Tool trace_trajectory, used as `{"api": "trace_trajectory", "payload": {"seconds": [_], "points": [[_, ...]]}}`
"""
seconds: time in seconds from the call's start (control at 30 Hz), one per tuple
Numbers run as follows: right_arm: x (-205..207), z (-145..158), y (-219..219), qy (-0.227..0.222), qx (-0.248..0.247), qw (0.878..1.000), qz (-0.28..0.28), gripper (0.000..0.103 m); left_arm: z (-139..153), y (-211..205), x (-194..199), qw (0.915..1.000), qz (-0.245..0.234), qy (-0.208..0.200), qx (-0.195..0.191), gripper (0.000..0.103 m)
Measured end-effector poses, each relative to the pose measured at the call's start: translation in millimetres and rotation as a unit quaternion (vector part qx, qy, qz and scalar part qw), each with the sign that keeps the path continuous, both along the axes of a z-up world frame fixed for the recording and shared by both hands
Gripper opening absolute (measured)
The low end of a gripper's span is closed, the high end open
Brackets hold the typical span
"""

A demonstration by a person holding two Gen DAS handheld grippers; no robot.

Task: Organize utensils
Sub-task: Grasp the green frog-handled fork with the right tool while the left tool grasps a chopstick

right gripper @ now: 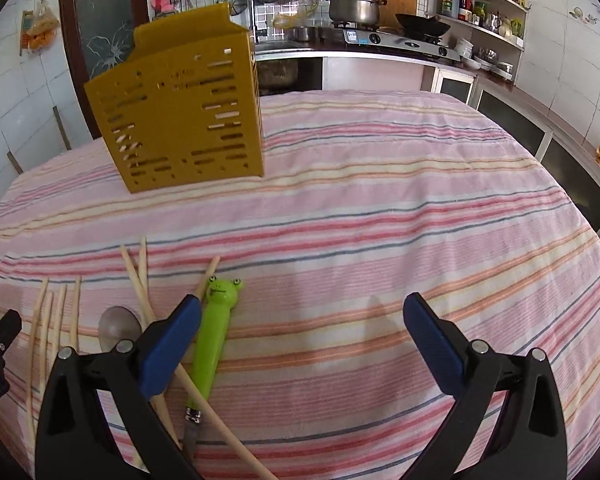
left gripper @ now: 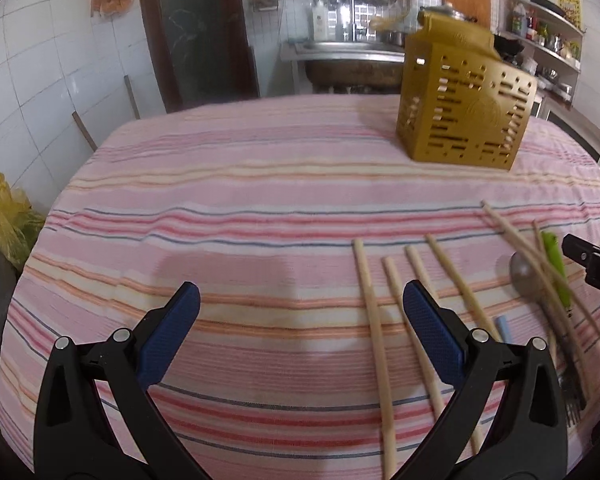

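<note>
A mustard-yellow slotted utensil holder [left gripper: 466, 114] [right gripper: 180, 112] stands upright at the far side of the striped table. Several wooden chopsticks [left gripper: 374, 320] [right gripper: 56, 320] lie loose on the cloth near the front. A metal spoon [left gripper: 526, 274] [right gripper: 118, 326] and a green frog-handled utensil [left gripper: 556, 274] [right gripper: 214, 336] lie among crossed chopsticks [right gripper: 140, 284]. My left gripper [left gripper: 300, 304] is open over bare cloth, left of the chopsticks. My right gripper [right gripper: 302, 312] is open, its left finger [right gripper: 172, 344] over the crossed chopsticks beside the frog handle. It holds nothing.
The pink striped tablecloth [right gripper: 380, 208] covers the whole table. A fork [left gripper: 572, 392] lies at the right edge near a small blue piece [left gripper: 504, 328]. Behind stand a sink [left gripper: 352, 56], a stove with a pot [right gripper: 354, 8] and shelves [right gripper: 476, 12]. A yellow bag [left gripper: 8, 220] sits at the left.
</note>
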State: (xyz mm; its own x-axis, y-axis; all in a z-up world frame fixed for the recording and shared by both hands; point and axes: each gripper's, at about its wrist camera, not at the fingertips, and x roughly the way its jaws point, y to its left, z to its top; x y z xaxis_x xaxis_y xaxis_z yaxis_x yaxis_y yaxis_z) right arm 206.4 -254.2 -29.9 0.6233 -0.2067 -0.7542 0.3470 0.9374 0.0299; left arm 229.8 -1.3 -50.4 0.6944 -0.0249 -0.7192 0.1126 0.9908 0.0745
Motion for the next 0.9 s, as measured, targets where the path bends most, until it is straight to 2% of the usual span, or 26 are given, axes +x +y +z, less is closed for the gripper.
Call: {"api": "trace_trajectory", "payload": {"seconds": [0.2,0.37,0.57,0.67,0.8,0.9], "points": [[2,-5,4,0.008,-0.001,1.000,0.002,0.099,-16,4,13,0.9990,0.007,0.042,-0.008,0.098],[6,-9,13,0.025,-0.012,1.000,0.008,0.097,-22,7,19,0.9979,0.016,0.061,-0.019,0.098],[7,-10,19,0.039,0.005,0.999,0.012,0.078,-23,5,25,0.9976,0.017,0.065,-0.013,0.097],[5,-8,23,0.039,0.007,0.999,0.018,0.069,-21,1,24,0.9977,0.014,0.065,-0.009,0.087],[4,-6,27,0.038,0.021,0.999,0.023,0.057,-15,-10,25,0.9973,-0.001,0.073,-0.008,0.064],[4,-4,30,0.039,0.022,0.999,0.027,0.048,-14,-15,25,0.9967,-0.002,0.080,-0.013,0.053]]}}
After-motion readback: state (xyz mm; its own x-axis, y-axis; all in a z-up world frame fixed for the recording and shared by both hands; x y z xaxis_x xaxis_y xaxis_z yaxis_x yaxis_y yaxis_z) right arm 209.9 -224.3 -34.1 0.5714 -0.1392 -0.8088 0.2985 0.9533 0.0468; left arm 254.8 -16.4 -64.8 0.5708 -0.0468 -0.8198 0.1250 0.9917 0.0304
